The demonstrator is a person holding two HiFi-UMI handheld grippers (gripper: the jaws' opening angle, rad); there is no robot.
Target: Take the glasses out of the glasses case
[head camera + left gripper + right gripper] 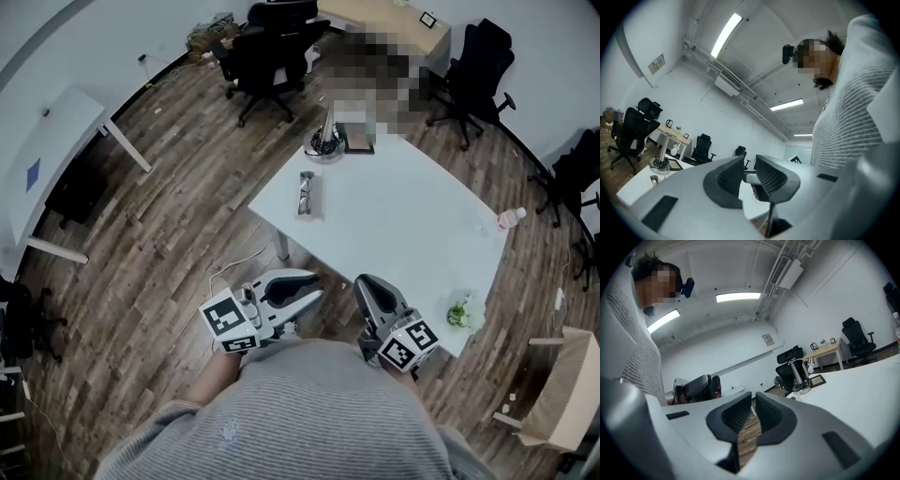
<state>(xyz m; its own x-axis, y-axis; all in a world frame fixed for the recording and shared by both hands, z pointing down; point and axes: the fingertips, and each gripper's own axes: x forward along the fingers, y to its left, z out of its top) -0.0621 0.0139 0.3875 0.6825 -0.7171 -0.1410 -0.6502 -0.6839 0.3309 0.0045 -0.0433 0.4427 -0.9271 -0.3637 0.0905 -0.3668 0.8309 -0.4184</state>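
The table [403, 225] is ahead of you. Your left gripper [309, 286] and right gripper [367, 284] hang by your body, well short of it, each closed to a narrow slit and holding nothing. The case [319, 199] lies near the table's far left edge, seemingly open, with what look like dark glasses [305, 192] lying inside. They are likely light, thin and easily bent. Pinch the frame at the bridge or a temple, never the lenses, and steady the case so it doesn't slide.

Bright, even light; fisheye-warped edges
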